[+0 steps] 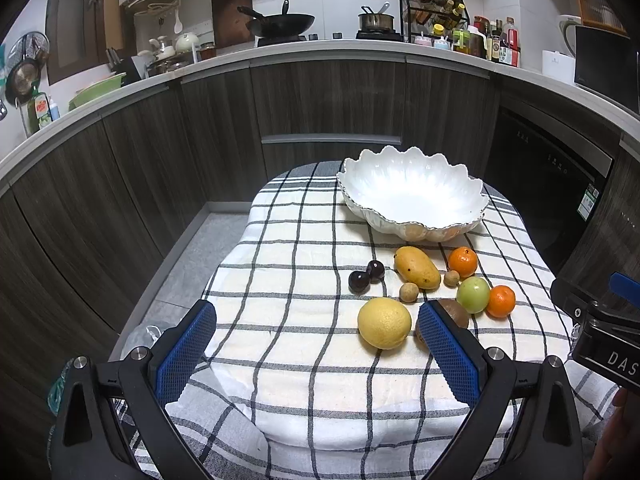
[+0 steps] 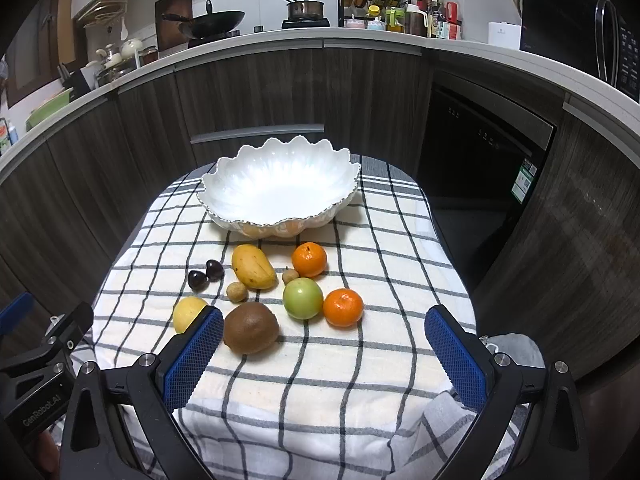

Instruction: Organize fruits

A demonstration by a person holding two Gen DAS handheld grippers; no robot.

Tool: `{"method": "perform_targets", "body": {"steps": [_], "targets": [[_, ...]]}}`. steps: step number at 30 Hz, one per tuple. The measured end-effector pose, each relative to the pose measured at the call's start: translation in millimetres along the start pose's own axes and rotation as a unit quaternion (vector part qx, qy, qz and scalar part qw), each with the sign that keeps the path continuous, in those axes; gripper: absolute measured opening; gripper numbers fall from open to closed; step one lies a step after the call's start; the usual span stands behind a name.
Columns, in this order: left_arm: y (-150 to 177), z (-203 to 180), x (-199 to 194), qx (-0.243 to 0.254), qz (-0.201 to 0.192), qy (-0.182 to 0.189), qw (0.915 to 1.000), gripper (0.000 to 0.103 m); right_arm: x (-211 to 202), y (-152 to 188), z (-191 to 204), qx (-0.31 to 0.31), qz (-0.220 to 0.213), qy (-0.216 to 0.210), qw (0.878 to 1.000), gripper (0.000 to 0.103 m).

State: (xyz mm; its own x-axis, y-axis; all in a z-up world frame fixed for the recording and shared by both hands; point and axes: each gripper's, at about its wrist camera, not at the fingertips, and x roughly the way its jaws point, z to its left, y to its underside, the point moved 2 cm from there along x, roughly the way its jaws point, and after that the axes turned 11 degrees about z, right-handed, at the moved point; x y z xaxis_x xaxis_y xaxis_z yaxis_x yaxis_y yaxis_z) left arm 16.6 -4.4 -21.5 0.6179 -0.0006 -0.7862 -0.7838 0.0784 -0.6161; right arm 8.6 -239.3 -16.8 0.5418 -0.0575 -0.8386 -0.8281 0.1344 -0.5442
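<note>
A white scalloped bowl [image 1: 412, 194] [image 2: 280, 188] stands empty at the far end of the checked tablecloth [image 1: 304, 360] [image 2: 320, 380]. In front of it lie a mango [image 1: 417, 267] [image 2: 253, 266], two oranges [image 1: 463, 261] [image 2: 309, 259], [image 1: 500, 301] [image 2: 343, 307], a green apple [image 1: 473, 294] [image 2: 303, 299], a lemon [image 1: 384, 322] [image 2: 188, 312], a kiwi [image 2: 251, 327], two dark plums [image 1: 366, 276] [image 2: 204, 274] and two small brown longans [image 1: 409, 292] [image 2: 237, 292]. My left gripper [image 1: 318, 328] is open near the lemon. My right gripper [image 2: 324, 330] is open just short of the kiwi and apple.
Dark wood cabinets [image 1: 320, 100] curve around the small table, with a dishwasher [image 2: 484, 160] at the right. The counter carries a wok [image 1: 280, 24], a pot [image 1: 376, 20] and a spice rack [image 1: 434, 10]. Grey floor [image 1: 192, 264] lies left of the table.
</note>
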Motion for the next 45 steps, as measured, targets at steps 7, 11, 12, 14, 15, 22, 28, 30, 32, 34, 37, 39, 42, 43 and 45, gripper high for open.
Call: {"method": "perform_targets", "body": {"steps": [7,11,12,14,15,22,28,30,32,34,37,39,42,43,45], "targets": [[-0.1,-0.1,-0.4,0.001,0.000,0.000,1.0000,0.103,6.2,2.9,-0.4,0.000,0.002,0.001,1.000,0.102],[-0.2,-0.4,0.1,0.000,0.001,0.000,1.0000,0.103,4.0,1.1,-0.7,0.000,0.001,0.001,1.000,0.102],[-0.3,-0.7,-0.1,0.000,0.000,0.000,1.0000,0.103,3.0,0.2,-0.8,0.001,0.002,0.001,1.000,0.102],[0.3,-0.5,0.3,0.001,0.000,0.000,1.0000,0.103,3.0,0.3,-0.6,0.001,0.003,0.001,1.000,0.102],[0.0,-0.8,0.4,0.000,0.000,0.000,1.0000,0.103,3.0,0.3,-0.8,0.001,0.003,0.000,1.000,0.102],[0.4,-0.9,1.4,0.001,0.001,0.000,1.0000,0.103,2.9,-0.2,-0.6,0.001,0.002,0.001,1.000,0.102],[0.8,-1.0,2.3,0.001,0.001,-0.001,1.0000,0.103,2.7,-0.7,-0.9,0.000,0.002,0.001,1.000,0.102],[0.4,-1.1,2.1,0.001,0.001,-0.001,1.0000,0.103,3.1,-0.5,-1.0,0.000,0.003,0.000,1.000,0.102],[0.7,-1.0,2.2,0.001,0.001,-0.001,1.0000,0.103,2.8,-0.9,-1.0,0.001,0.003,0.000,1.000,0.102],[0.4,-1.1,2.2,0.002,0.002,0.000,1.0000,0.103,2.5,-1.1,-0.9,0.001,0.003,0.000,1.000,0.102],[1.0,-1.4,2.8,0.002,0.003,0.000,1.0000,0.103,2.8,-1.1,-0.7,0.001,0.003,0.001,1.000,0.102],[1.8,-1.8,3.7,0.003,0.003,0.000,1.0000,0.103,3.0,-1.0,-0.6,0.001,0.003,0.001,1.000,0.102],[1.7,-1.8,3.7,0.003,0.003,-0.001,1.0000,0.103,2.7,-0.9,-1.1,0.001,0.004,0.000,1.000,0.102],[2.6,-1.6,4.3,0.003,0.003,0.000,1.0000,0.103,3.3,-0.3,-1.2,0.001,0.004,0.000,1.000,0.102],[2.5,-1.8,4.0,0.003,0.003,0.000,1.0000,0.103,2.8,-0.7,-0.9,0.001,0.004,0.001,1.000,0.102]]}}
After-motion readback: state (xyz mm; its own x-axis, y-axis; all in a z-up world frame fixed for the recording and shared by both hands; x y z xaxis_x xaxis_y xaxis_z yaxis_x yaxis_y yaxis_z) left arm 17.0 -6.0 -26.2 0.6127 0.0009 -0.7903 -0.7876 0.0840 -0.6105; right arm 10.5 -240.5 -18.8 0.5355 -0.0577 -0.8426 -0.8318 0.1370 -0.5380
